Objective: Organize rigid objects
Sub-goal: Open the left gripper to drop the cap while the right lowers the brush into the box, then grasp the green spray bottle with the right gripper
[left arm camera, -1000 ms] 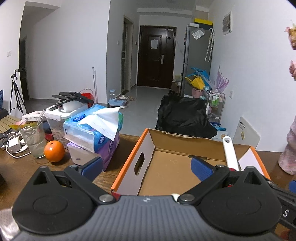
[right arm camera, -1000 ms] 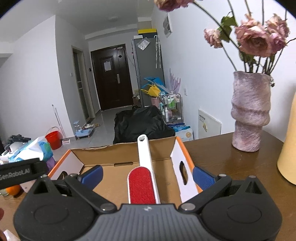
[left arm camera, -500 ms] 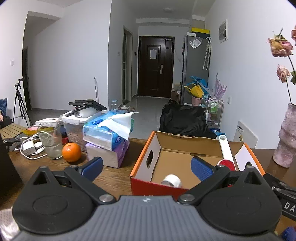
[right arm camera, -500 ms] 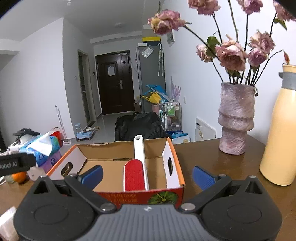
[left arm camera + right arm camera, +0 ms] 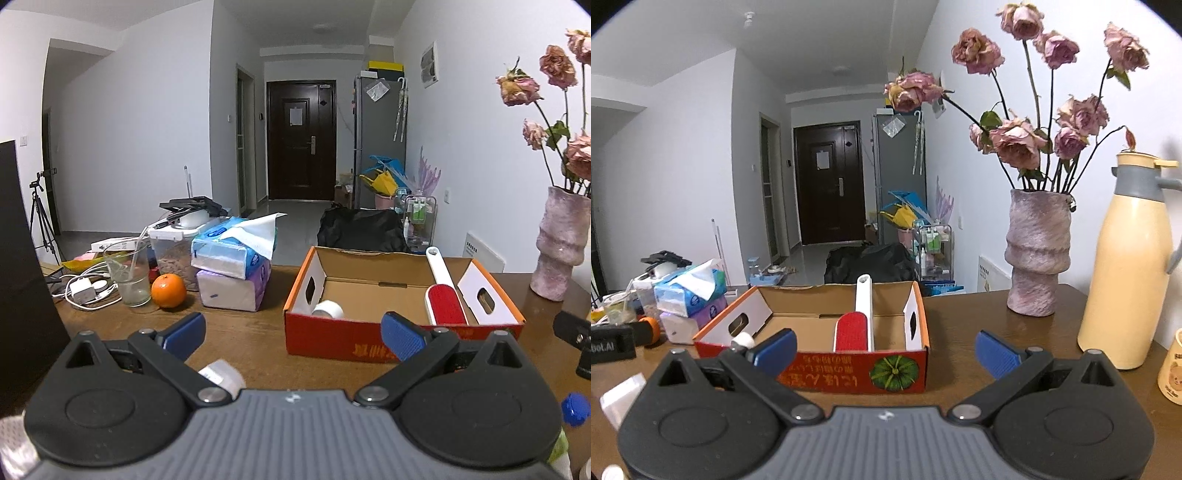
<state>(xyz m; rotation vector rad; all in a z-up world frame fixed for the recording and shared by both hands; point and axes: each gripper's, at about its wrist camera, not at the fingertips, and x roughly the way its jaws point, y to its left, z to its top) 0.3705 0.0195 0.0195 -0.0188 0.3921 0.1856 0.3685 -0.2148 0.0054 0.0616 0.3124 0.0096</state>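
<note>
The brown wooden tabletop (image 5: 240, 332) carries an open cardboard box (image 5: 369, 339) mid-surface, stacked tissue packs (image 5: 232, 280), an orange (image 5: 168, 290) and a glass (image 5: 127, 277) toward its left edge, a vase (image 5: 1036, 254) and cream flask (image 5: 1126, 266) toward its right.

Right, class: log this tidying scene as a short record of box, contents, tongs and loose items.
box: open cardboard box on wooden table
contents: red lint brush leaning on the far wall; white roll
left tongs: open, empty
right tongs: open, empty
outside box: orange, tissue packs, vase
</note>
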